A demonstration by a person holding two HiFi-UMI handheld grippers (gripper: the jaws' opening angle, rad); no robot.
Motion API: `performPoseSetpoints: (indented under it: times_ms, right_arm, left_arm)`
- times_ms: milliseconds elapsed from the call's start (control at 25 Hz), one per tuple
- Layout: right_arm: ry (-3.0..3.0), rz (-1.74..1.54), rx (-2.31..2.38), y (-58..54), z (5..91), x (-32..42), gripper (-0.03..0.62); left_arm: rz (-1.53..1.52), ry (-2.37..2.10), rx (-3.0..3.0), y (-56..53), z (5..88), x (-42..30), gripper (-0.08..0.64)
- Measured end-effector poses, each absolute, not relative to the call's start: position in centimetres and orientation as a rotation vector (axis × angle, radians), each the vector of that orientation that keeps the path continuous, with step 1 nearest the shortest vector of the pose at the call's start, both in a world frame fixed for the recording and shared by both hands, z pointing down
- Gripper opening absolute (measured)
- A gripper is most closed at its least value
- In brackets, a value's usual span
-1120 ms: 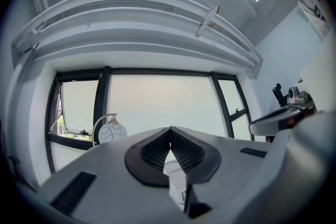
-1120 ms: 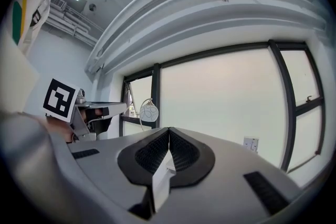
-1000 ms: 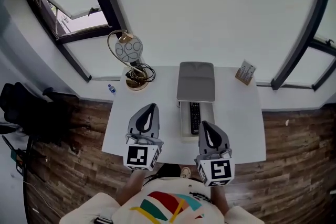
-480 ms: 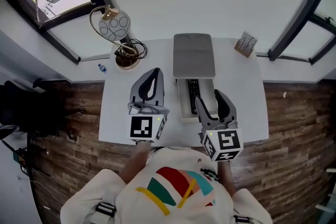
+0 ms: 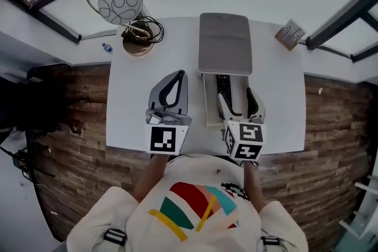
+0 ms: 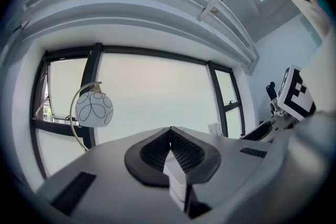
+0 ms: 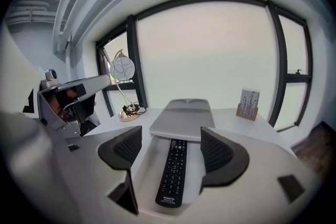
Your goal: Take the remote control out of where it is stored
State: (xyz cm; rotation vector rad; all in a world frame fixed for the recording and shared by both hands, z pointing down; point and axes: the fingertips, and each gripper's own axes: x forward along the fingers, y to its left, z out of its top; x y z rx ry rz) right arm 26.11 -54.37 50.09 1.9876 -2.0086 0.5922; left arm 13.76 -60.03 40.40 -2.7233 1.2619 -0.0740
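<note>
A white desk (image 5: pixel 142 79) stood by a big window, with a brown wooden floor (image 5: pixel 71 127) around it. In the middle of the desk lay a long grey box (image 5: pixel 224 44). Its flat lid covered the far part of the box, and the near part was open like a little tray.

The remote control (image 7: pixel 173 173) was in that open part. It was black, with many small buttons, and it lay flat and straight along the box. Its far end, the one with the coloured buttons, sat right at the edge of the lid. It had not been lifted out.

The right gripper (image 5: pixel 235 94) was at the near end of the box. Its jaws were opening and stood wide apart. The remote control lay between them, but the dark pads did not touch it; there was a gap on each side.

The left gripper (image 5: pixel 177 78) was over the bare desk, just to the left of the box. Its jaws were pressed together, with nothing between them.

At the far left corner of the desk stood a lamp (image 5: pixel 120 4) with a round white shade, a gold foot and a black wire curled on it. At the far right corner stood a small card stand (image 5: pixel 290 34). A tiny bottle (image 5: pixel 106 48) sat on the ledge beside the lamp. The person holding the grippers wore a white shirt (image 5: pixel 195 215) with coloured stripes.
</note>
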Motion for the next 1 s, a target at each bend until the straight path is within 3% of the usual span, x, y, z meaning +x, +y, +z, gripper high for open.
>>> performPoseSetpoints:
  times_ms: [1000]
  right_arm:
    - [-1.553, 1.026, 1.717, -58.3, 65.3, 25.5, 0.319]
  left_arm:
    - [-0.455, 1.212, -2.865, -66.2, 51.9, 11.7, 0.009]
